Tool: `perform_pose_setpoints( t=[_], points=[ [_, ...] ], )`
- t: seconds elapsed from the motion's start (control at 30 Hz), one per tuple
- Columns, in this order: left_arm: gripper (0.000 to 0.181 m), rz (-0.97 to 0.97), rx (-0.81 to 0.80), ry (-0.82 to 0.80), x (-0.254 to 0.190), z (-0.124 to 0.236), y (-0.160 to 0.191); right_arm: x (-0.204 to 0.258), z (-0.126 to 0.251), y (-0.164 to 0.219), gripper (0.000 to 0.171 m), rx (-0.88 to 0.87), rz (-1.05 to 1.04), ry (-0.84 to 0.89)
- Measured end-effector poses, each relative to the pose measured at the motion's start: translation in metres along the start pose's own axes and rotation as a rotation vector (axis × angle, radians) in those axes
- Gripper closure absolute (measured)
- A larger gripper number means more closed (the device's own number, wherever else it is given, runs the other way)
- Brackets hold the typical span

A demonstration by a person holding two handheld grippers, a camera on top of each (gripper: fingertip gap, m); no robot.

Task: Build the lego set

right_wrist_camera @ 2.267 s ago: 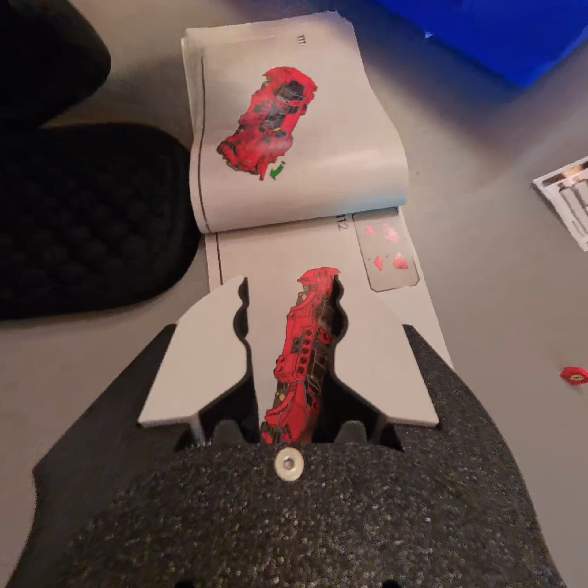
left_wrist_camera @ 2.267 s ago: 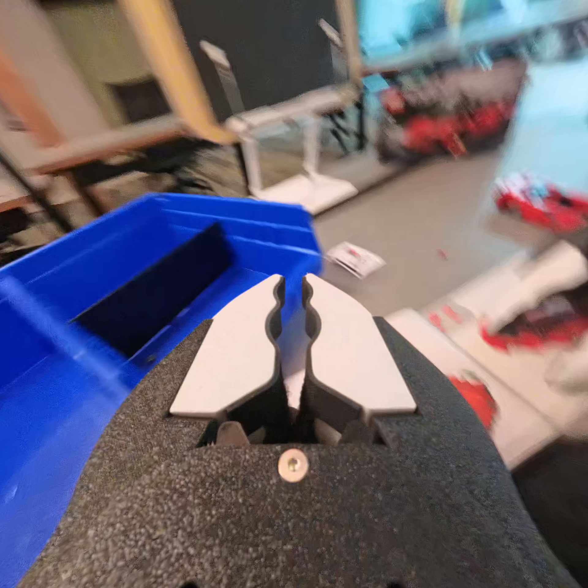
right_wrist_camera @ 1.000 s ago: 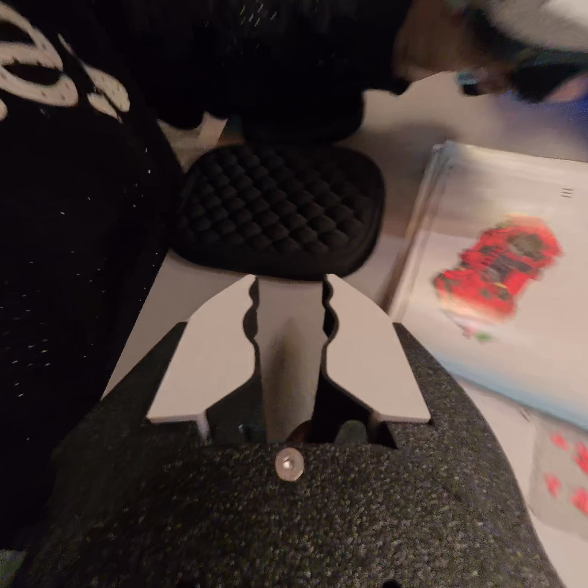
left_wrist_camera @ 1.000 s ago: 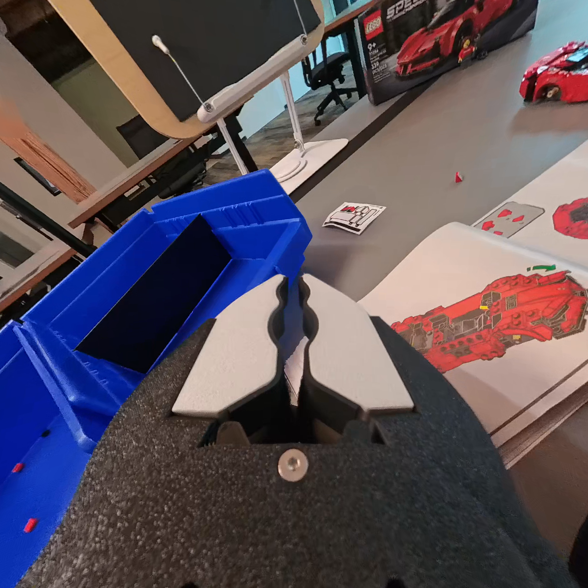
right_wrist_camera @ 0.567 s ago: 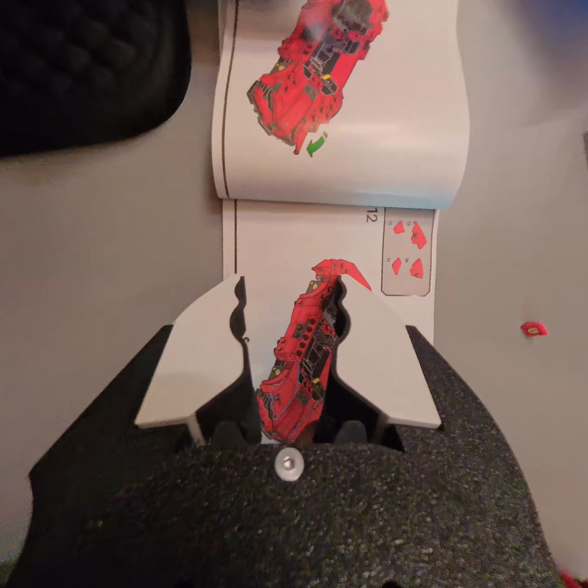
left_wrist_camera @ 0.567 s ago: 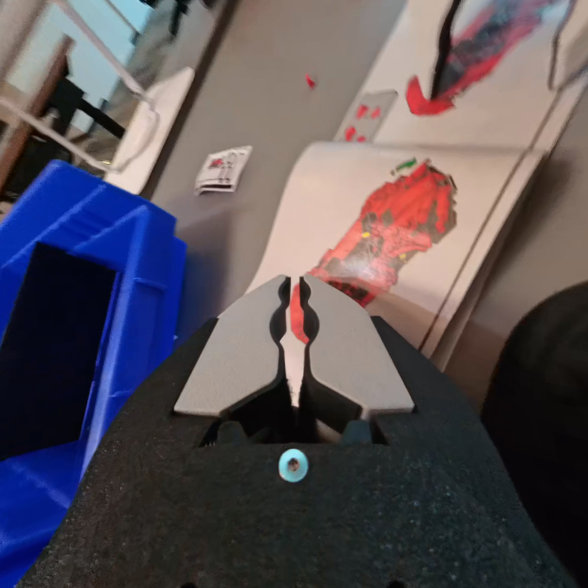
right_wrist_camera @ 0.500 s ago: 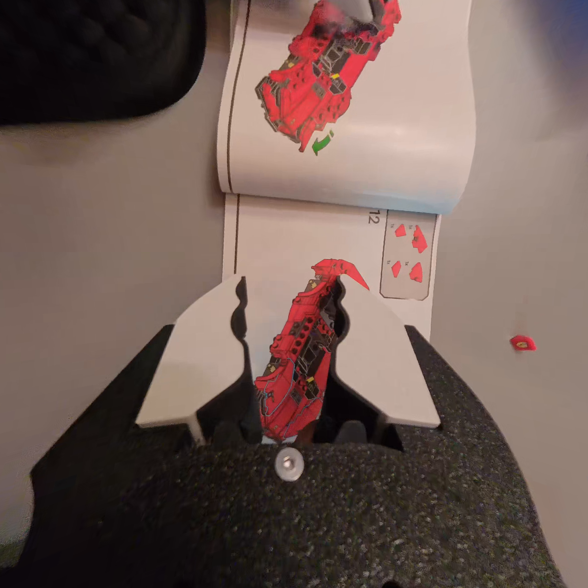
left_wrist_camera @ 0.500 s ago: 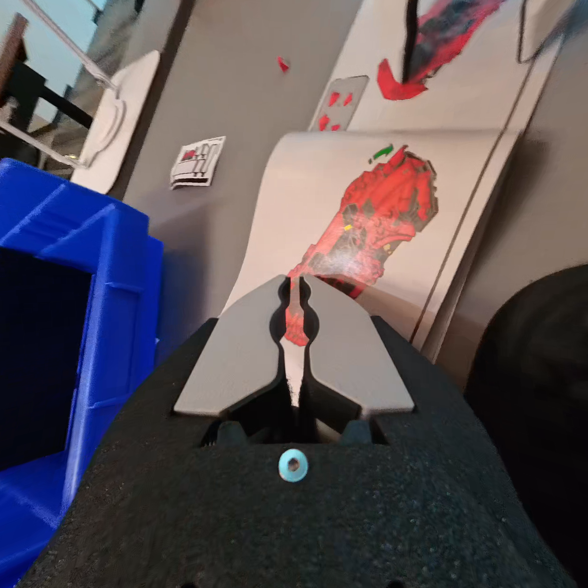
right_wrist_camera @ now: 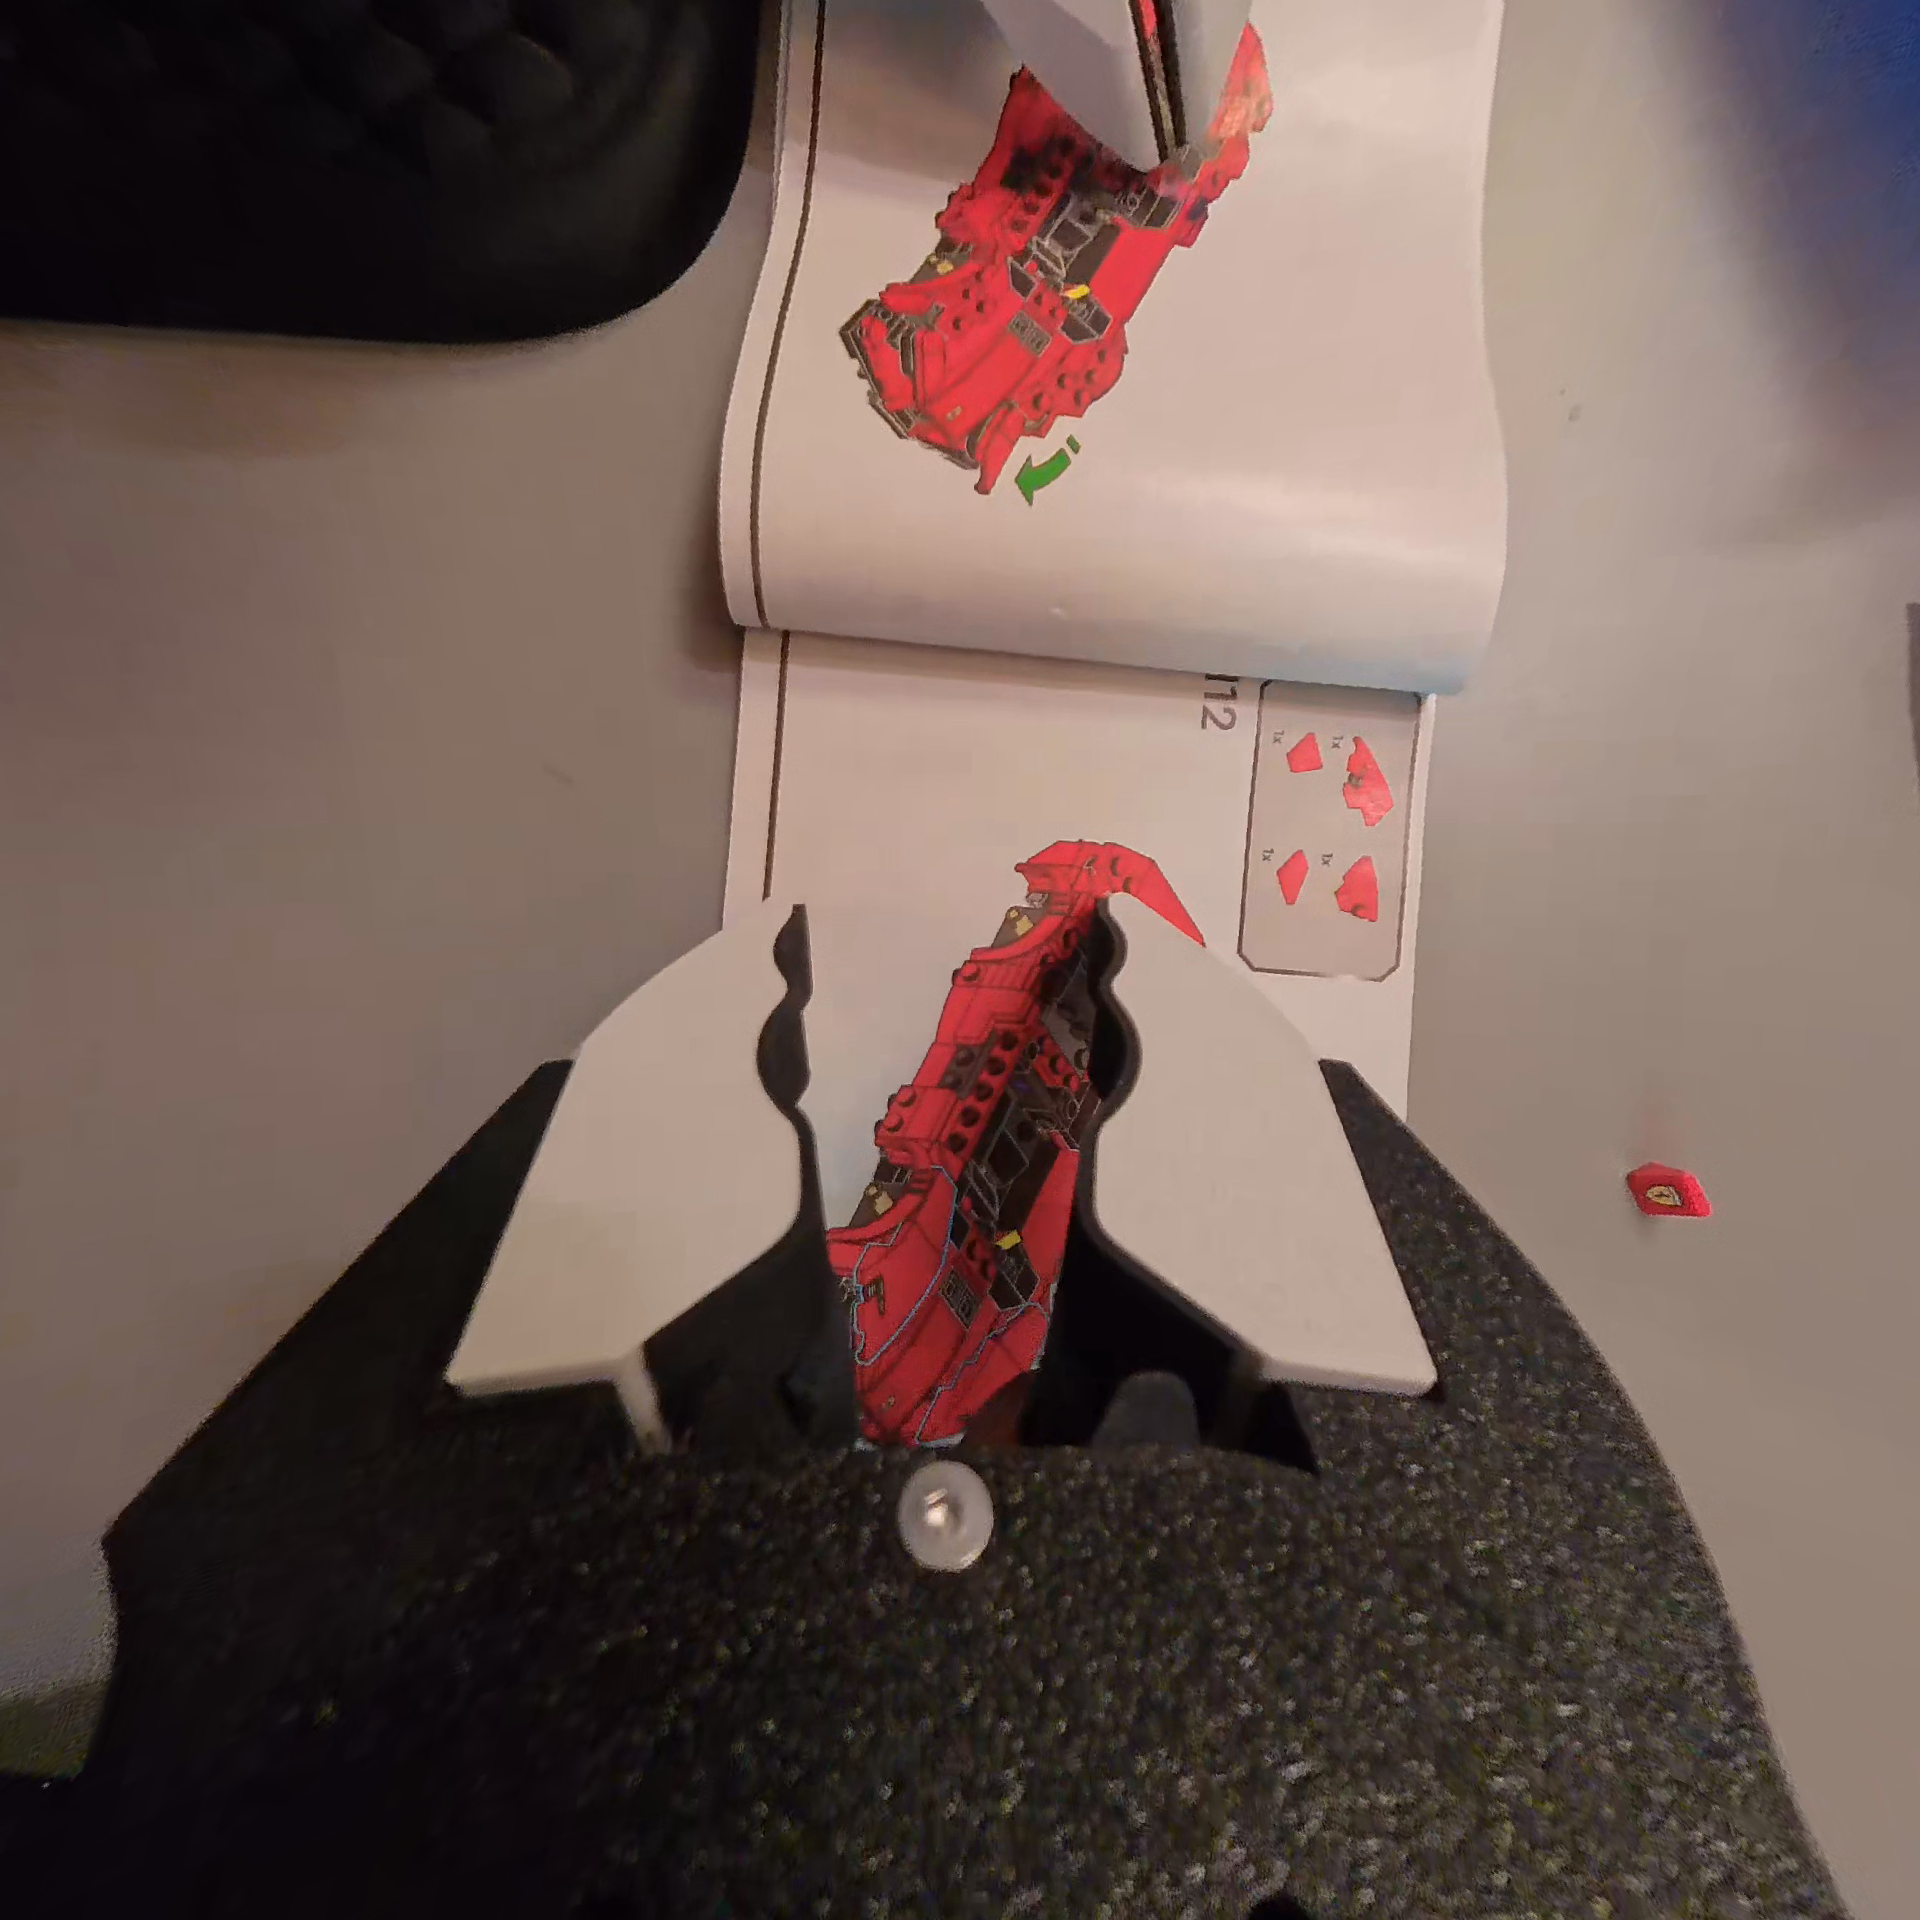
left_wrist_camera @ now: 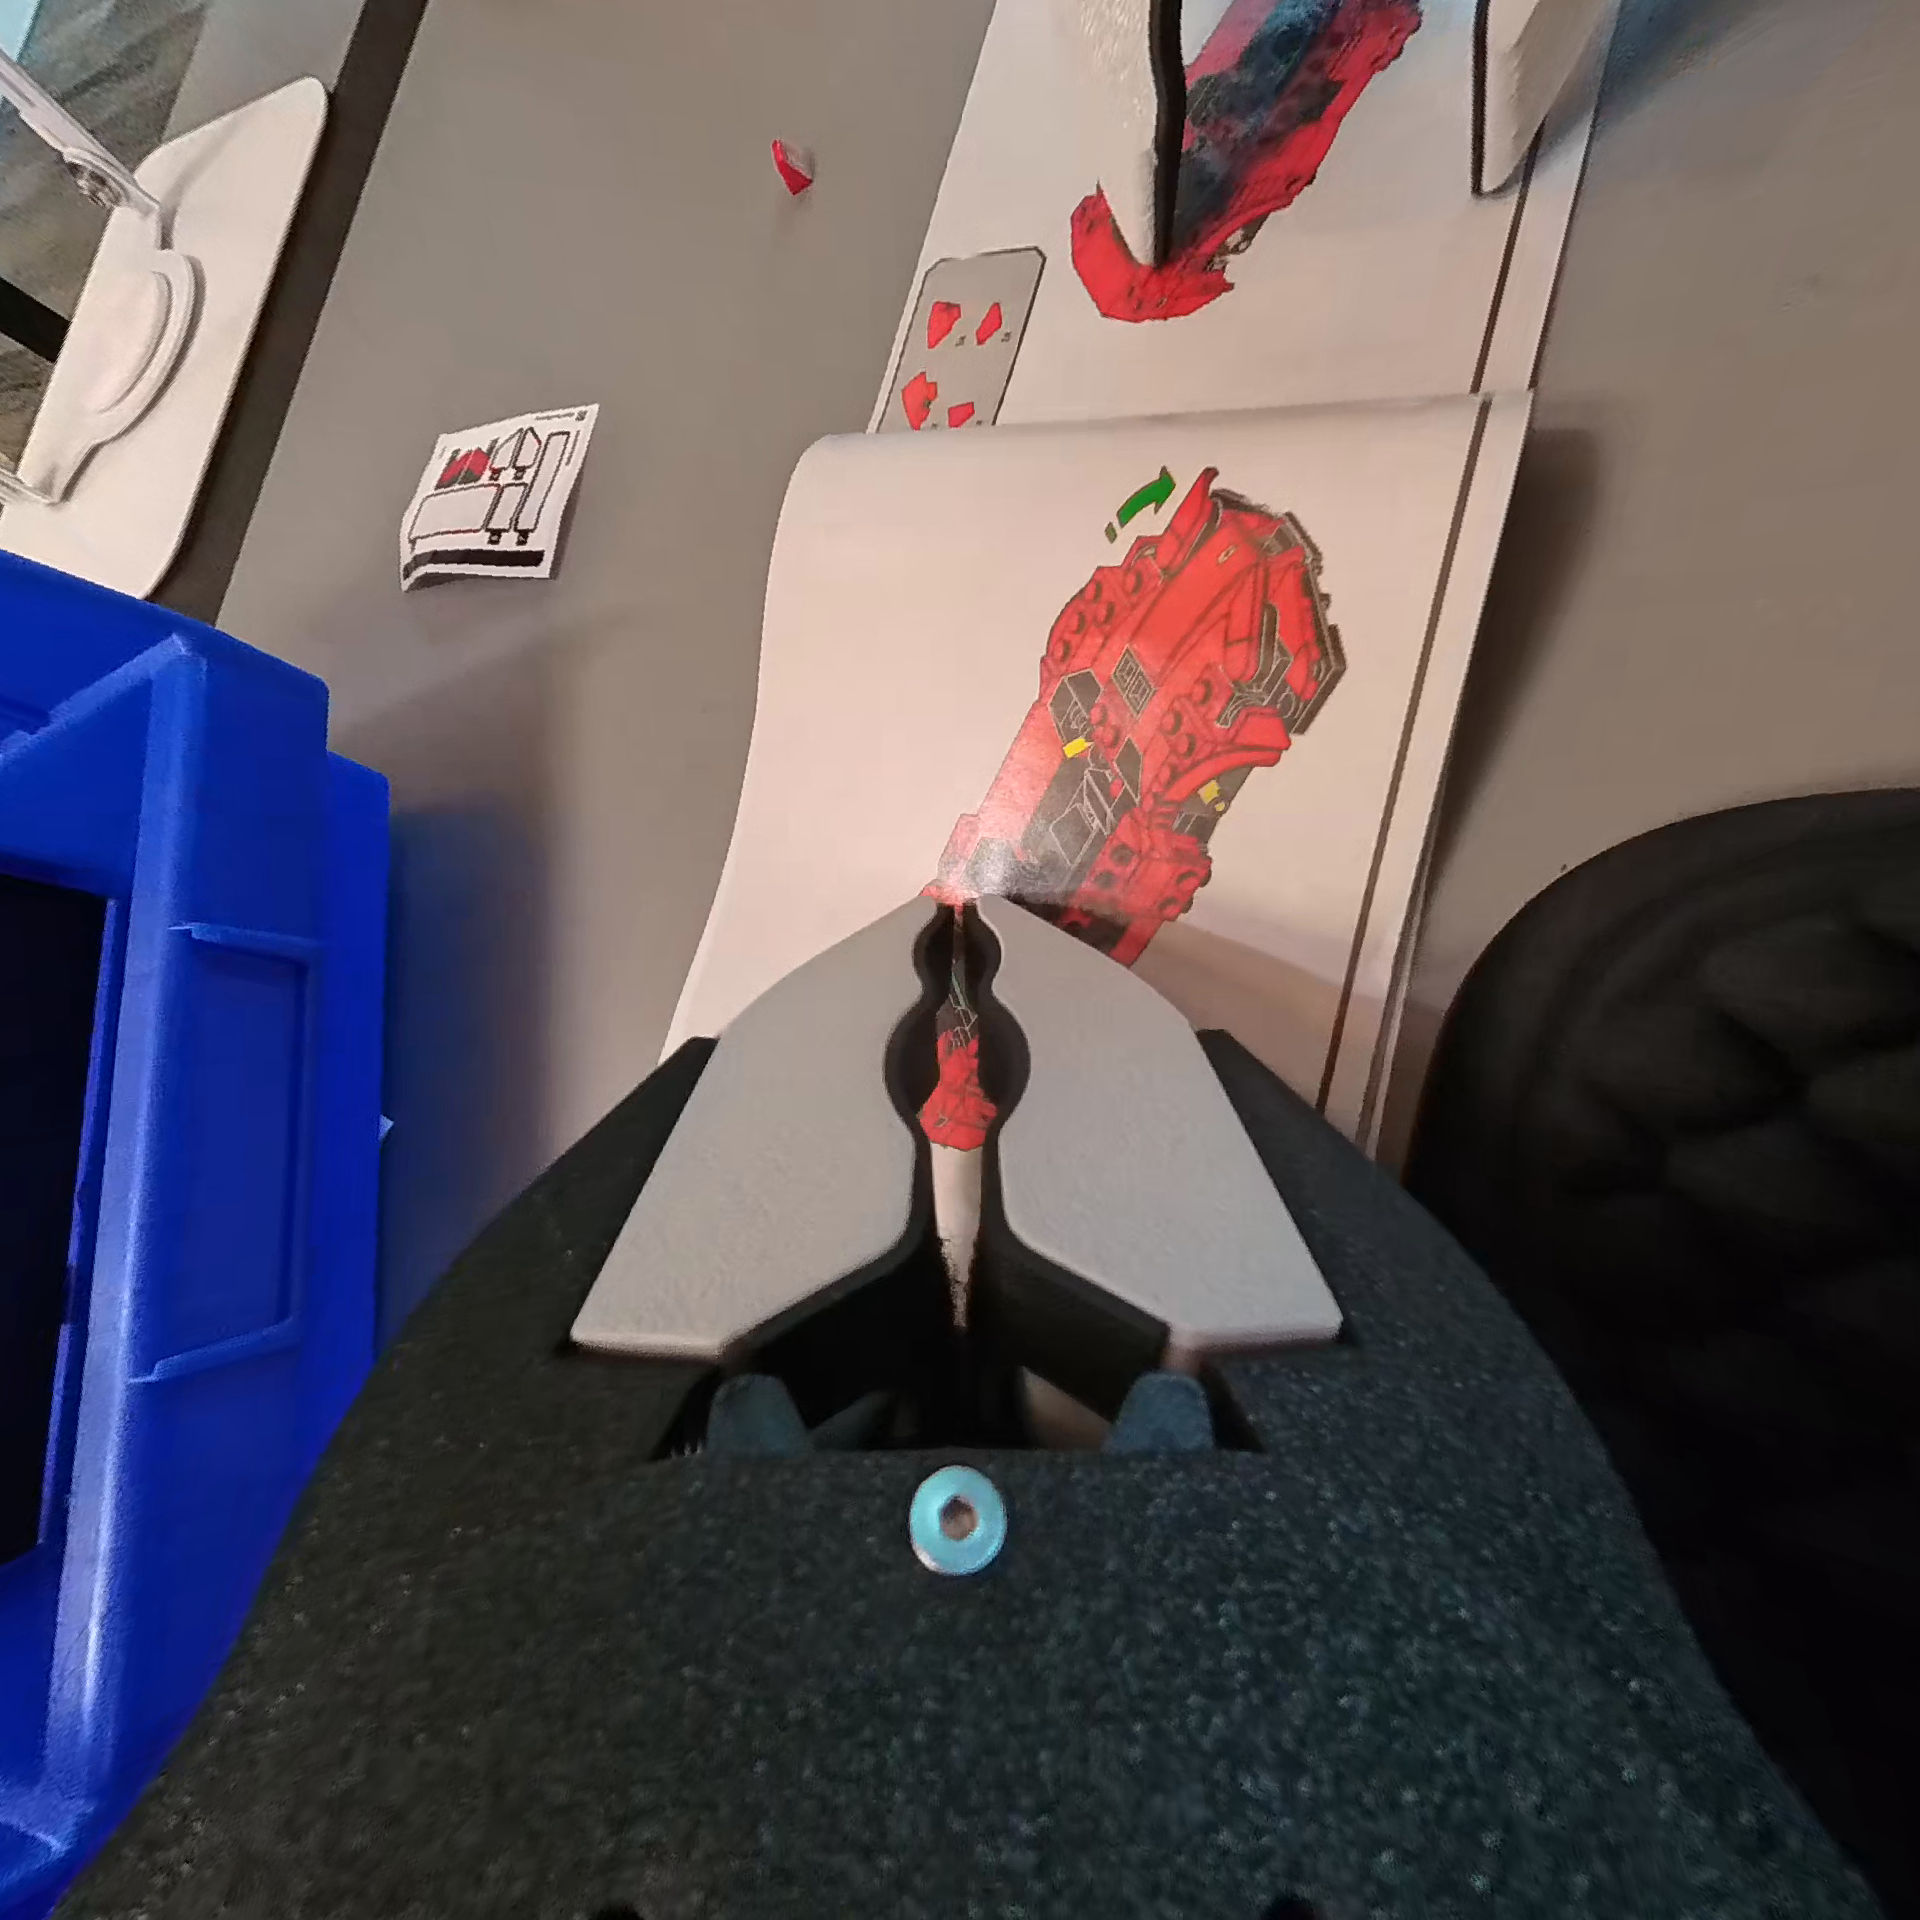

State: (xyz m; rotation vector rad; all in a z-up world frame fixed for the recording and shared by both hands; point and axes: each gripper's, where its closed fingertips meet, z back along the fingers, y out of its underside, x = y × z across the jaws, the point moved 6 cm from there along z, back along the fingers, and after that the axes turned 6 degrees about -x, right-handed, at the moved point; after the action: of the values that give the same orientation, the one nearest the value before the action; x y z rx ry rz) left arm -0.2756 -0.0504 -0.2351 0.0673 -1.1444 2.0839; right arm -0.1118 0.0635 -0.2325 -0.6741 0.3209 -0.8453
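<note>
The open instruction booklet [left_wrist_camera: 914,644] lies on the grey table, with a red car drawn on each page. My left gripper [left_wrist_camera: 958,914] is shut and empty, its tips low over the near curled page. It also shows at the top of the right wrist view [right_wrist_camera: 1122,73], tips down on that page's drawing. My right gripper [right_wrist_camera: 948,914] is open and empty above the other page [right_wrist_camera: 883,790]; its fingers [left_wrist_camera: 1164,114] show far off in the left wrist view. A small red Lego piece [right_wrist_camera: 1668,1193] lies loose on the table beside the booklet [left_wrist_camera: 792,166].
A blue bin [left_wrist_camera: 177,1039] stands close on the left of the left gripper. A sticker sheet [left_wrist_camera: 497,499] and a white stand base [left_wrist_camera: 156,312] lie farther back. A black cushion [left_wrist_camera: 1683,1143] sits by the booklet's other side [right_wrist_camera: 364,156].
My left gripper swung from the blue bin to over the booklet's near page. My right gripper moved from the black cushion to over the far page and opened wider.
</note>
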Motion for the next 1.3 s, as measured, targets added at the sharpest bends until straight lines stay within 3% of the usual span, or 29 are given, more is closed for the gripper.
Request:
perform_pose_setpoints(
  t=[0.33, 0.4, 0.5, 0.63, 0.77, 1.03, 1.13, 1.3],
  points=[
    [0.178, 0.063, -0.012, 0.005, 0.005, 0.002, 0.002, 0.001, 0.0, 0.001, 0.119, -0.023, 0.0, 0.002],
    [0.177, 0.129, -0.087, -0.131, 0.023, 0.011, -0.002, 0.001, 0.0, 0.001, 0.119, -0.025, 0.0, 0.003],
    [0.179, 0.4, -0.289, -0.353, 0.057, 0.039, -0.006, 0.001, 0.0, 0.001, 0.119, -0.031, -0.003, 0.005],
    [0.181, 0.644, -0.443, -0.49, 0.08, 0.064, 0.006, 0.001, 0.0, 0.002, 0.119, -0.047, -0.008, 0.007],
    [0.18, 0.58, -0.383, -0.505, 0.079, 0.059, 0.009, 0.001, 0.0, 0.002, 0.119, -0.044, -0.008, 0.007],
    [0.18, 0.277, -0.234, -0.552, 0.067, 0.043, 0.002, 0.003, -0.001, 0.0, 0.119, -0.024, -0.021, 0.021],
    [0.18, 0.301, -0.255, -0.587, 0.071, 0.049, 0.004, 0.004, -0.001, -0.001, 0.119, -0.017, -0.021, 0.025],
    [0.181, 0.48, -0.457, -0.777, 0.092, 0.085, 0.009, 0.006, -0.001, -0.002, 0.122, -0.004, -0.001, 0.019]
  ],
)
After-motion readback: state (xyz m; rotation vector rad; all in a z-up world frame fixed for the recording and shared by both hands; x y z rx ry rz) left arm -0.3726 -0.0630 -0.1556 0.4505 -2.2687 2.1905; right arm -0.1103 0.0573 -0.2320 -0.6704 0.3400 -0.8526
